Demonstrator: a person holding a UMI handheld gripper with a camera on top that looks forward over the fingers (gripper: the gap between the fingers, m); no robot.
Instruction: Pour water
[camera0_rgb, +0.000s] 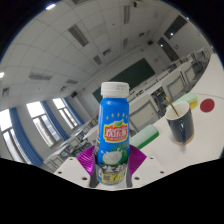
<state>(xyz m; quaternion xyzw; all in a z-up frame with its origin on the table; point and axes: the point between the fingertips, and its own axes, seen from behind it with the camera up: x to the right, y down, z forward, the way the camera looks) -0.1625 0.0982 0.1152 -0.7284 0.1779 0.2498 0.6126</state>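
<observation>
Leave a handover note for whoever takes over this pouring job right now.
Hand-held gripper: shut on the blue plastic bottle with white cap, held upright between the purple pads.
Dark cup with a straw: on the white table, beyond the fingers and off to one side.
Done: bottle grasped. The cap looks on.
Left: bring the bottle to the cup, tilt, pour.

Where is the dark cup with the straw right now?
In the gripper view, the dark cup stands on the white table, beyond the fingers and to the right of the blue bottle held in the gripper.
</observation>
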